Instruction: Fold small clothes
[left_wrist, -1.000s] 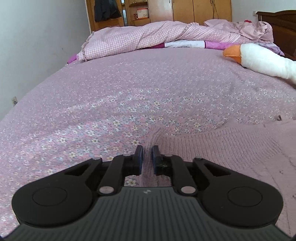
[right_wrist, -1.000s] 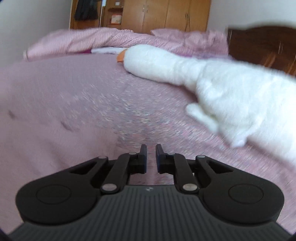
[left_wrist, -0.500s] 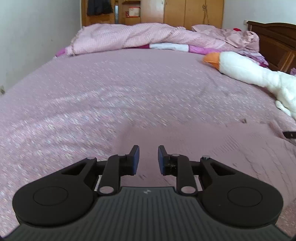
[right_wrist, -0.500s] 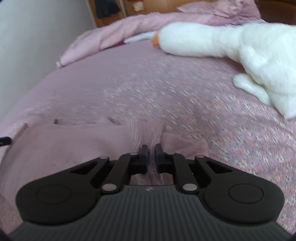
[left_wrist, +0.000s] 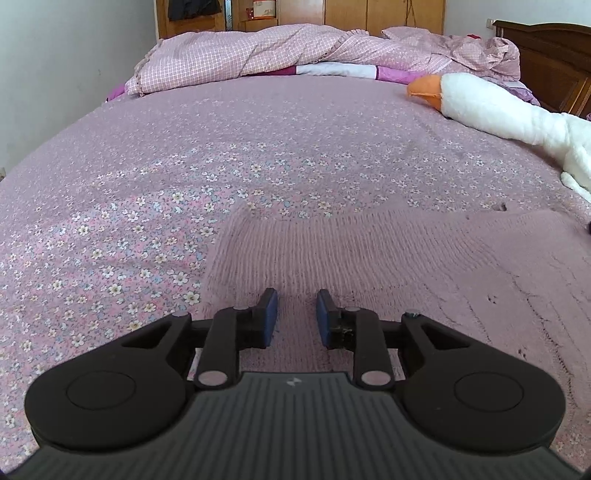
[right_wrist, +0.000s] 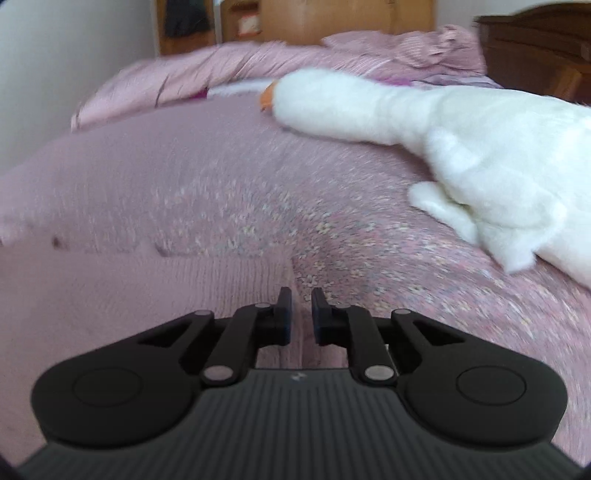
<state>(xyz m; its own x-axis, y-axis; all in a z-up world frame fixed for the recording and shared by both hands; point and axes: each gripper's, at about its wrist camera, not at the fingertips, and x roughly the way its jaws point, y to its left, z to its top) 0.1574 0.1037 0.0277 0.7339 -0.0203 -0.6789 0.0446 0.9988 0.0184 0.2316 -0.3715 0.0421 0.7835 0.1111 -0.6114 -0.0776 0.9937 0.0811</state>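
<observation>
A pink knitted garment (left_wrist: 388, 258) lies flat on the flowered bedsheet (left_wrist: 221, 155). My left gripper (left_wrist: 297, 308) hovers low over its left part. The jaws are open, and only flat knit shows between the blue pads (left_wrist: 271, 314). In the blurred right wrist view the same garment (right_wrist: 147, 295) fills the lower left, and its right edge runs down to my right gripper (right_wrist: 301, 312). That gripper stands open by a narrow gap, with no fabric bunched between its fingers.
A large white plush goose (left_wrist: 491, 107) with an orange beak lies along the bed's right side, close to the right gripper (right_wrist: 498, 177). A rumpled pink checked quilt (left_wrist: 258, 55) is heaped at the far end. A dark wooden headboard (left_wrist: 554, 55) stands at the right, a wall at the left.
The left gripper let go of the garment's corner and opened wider. The right gripper was pinching bunched fabric half a second ago; its fingers have parted and the knit now lies flat.
</observation>
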